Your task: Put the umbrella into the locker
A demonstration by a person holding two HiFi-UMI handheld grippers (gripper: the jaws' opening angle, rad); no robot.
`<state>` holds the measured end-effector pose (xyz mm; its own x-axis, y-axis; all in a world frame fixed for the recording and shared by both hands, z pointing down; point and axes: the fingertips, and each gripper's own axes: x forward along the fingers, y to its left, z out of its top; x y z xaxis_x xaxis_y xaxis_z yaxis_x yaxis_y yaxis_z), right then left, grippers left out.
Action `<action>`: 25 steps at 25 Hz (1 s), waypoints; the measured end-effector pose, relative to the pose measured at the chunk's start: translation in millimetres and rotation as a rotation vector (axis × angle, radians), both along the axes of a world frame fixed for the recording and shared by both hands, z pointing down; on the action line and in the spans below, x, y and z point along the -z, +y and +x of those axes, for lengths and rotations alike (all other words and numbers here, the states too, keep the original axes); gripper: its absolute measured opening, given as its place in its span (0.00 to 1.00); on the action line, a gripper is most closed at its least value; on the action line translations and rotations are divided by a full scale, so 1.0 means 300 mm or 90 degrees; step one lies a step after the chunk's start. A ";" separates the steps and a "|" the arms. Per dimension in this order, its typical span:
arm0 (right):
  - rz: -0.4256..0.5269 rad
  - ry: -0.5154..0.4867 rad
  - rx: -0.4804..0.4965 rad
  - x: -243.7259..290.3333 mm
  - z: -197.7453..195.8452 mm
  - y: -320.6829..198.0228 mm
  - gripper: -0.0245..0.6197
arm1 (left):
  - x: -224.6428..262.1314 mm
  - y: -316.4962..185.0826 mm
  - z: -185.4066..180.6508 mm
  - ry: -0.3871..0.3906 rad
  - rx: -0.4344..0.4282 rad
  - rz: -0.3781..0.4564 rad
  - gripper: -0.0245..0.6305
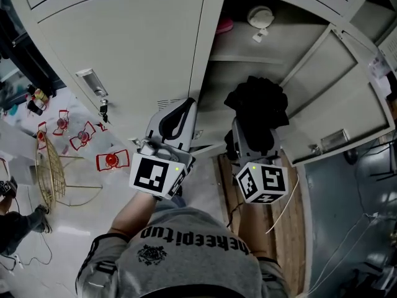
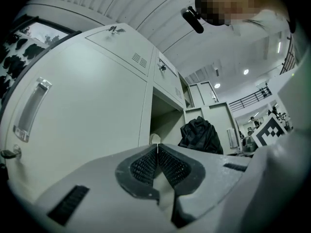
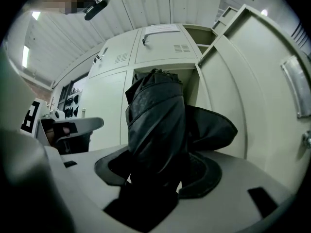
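Left gripper (image 2: 157, 148) before the grey metal locker (image 2: 97, 106)
Jaws pressed together, empty; a black bundled fabric umbrella (image 2: 200, 136) shows beyond them.
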<state>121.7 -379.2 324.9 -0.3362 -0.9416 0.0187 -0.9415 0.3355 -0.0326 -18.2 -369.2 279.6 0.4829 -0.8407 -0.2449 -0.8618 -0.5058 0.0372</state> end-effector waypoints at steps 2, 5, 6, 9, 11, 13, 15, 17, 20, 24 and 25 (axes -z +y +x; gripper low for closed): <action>-0.016 0.003 -0.003 -0.029 -0.002 -0.026 0.45 | -0.007 -0.018 0.000 0.000 -0.005 -0.003 0.05; -0.045 0.007 -0.004 -0.079 -0.005 -0.066 0.45 | -0.017 -0.041 -0.002 -0.001 -0.009 -0.007 0.05; -0.055 0.009 -0.004 -0.097 -0.006 -0.078 0.45 | -0.021 -0.047 -0.003 0.000 -0.010 -0.009 0.05; -0.087 0.013 -0.004 -0.148 -0.008 -0.113 0.45 | -0.034 -0.060 -0.007 -0.001 -0.013 -0.016 0.05; -0.105 0.015 -0.005 -0.177 -0.009 -0.139 0.45 | -0.042 -0.068 -0.012 -0.002 -0.014 -0.019 0.05; -0.123 0.016 -0.006 -0.204 -0.010 -0.164 0.45 | -0.049 -0.078 -0.018 -0.002 -0.014 -0.021 0.05; -0.142 0.016 -0.006 -0.232 -0.013 -0.187 0.45 | -0.056 -0.086 -0.024 -0.001 -0.014 -0.023 0.05; -0.161 0.021 -0.005 -0.260 -0.015 -0.207 0.45 | -0.062 -0.092 -0.028 -0.001 -0.015 -0.026 0.05; -0.187 0.039 -0.006 -0.295 -0.017 -0.239 0.45 | -0.069 -0.096 -0.035 -0.002 -0.016 -0.029 0.05; -0.214 0.062 -0.008 -0.325 -0.022 -0.286 0.45 | -0.074 -0.103 -0.052 -0.001 -0.014 -0.030 0.05; -0.219 0.067 -0.008 -0.331 -0.023 -0.297 0.45 | -0.075 -0.105 -0.058 -0.001 -0.013 -0.031 0.05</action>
